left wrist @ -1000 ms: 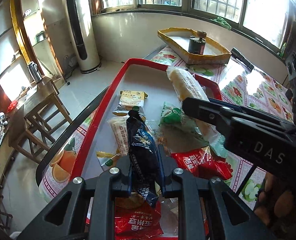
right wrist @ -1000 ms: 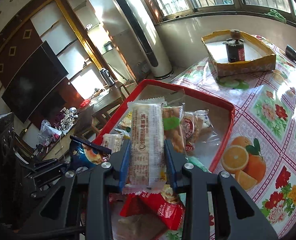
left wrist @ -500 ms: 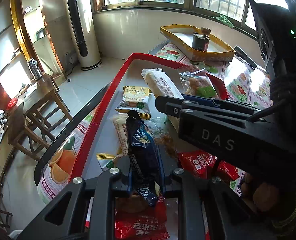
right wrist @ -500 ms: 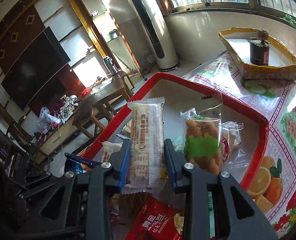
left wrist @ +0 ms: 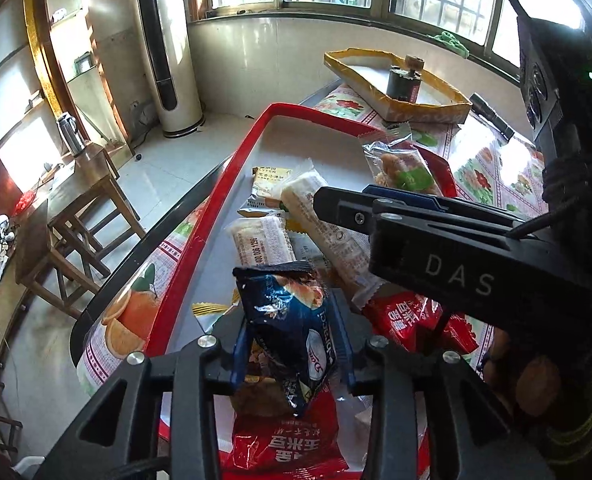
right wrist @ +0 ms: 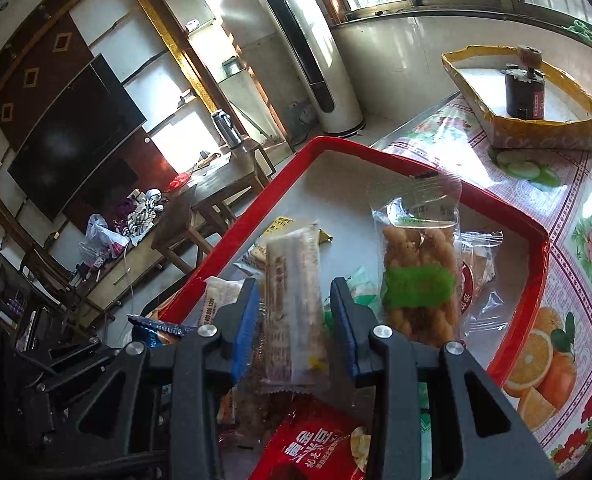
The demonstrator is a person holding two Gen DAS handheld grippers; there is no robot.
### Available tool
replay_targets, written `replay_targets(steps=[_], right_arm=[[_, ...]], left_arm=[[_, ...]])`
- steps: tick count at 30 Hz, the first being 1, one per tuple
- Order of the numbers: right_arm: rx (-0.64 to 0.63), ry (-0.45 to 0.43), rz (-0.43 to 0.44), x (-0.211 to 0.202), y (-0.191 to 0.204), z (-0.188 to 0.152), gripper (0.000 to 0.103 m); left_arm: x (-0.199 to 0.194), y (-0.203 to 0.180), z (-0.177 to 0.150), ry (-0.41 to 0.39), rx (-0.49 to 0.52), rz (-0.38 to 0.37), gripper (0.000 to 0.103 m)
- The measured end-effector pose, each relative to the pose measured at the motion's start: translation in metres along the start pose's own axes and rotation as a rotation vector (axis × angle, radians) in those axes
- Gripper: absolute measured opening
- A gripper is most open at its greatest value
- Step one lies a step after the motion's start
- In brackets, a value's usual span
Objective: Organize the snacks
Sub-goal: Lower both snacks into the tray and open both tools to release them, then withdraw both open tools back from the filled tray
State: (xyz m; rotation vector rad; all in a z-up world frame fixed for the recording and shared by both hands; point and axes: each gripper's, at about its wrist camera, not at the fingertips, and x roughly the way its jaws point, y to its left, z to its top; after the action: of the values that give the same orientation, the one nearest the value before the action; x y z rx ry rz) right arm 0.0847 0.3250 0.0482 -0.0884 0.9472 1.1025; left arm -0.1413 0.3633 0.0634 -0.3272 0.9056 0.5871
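Your left claw stands over the near end of the red tray, its jaws having just been opening; the dark blue snack bag sits between the blue pads, its puffed sides bulging to the pads, and whether they press on it you cannot tell from the pictures. Your right claw reaches in from the right side of the left view, its jaws also having just been opening, with the long pale wafer packet lying between the pads and clear gaps on both sides, so that claw is released. The packet rests on other snacks in the tray, angled toward the far left corner. Just beside it on the right lies a clear bag of fried twists with a green label. Red packets with Chinese lettering crowd the near end of the tray. The tray sits on a table covered in a fruit-and-flower cloth, and a yellow cardboard box stands well apart toward the window.
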Motion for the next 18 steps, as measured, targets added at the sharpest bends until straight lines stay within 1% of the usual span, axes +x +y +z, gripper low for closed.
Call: replay_targets(steps=[4,5,7,9,12,14,18], right_arm=[[-0.006,-0.028,0.015,-0.014,0.004,-0.001,0.045],[-0.012,-0.036,0.021,-0.019,0.005,-0.001,0.047],[-0.029,-0.049,0.024,-0.029,0.01,-0.002,0.054],[-0.053,-0.058,0.026,-0.04,0.013,-0.005,0.068],[-0.114,-0.061,0.038,-0.057,0.02,-0.015,0.076],[-0.164,-0.06,0.035,-0.068,0.022,-0.025,0.082],[-0.26,-0.061,0.035,-0.093,0.025,-0.048,0.089]], left_arm=[[-0.015,0.0,-0.005,-0.034,-0.001,0.003,0.049],[-0.019,0.0,-0.007,-0.04,0.002,0.007,0.053],[-0.027,0.0,-0.011,-0.055,0.003,0.013,0.057],[-0.035,-0.002,-0.017,-0.077,0.014,0.028,0.061],[-0.047,-0.004,-0.026,-0.118,0.036,0.065,0.062],[-0.053,-0.005,-0.033,-0.136,0.046,0.087,0.068],[-0.059,-0.008,-0.048,-0.132,0.067,0.099,0.069]])
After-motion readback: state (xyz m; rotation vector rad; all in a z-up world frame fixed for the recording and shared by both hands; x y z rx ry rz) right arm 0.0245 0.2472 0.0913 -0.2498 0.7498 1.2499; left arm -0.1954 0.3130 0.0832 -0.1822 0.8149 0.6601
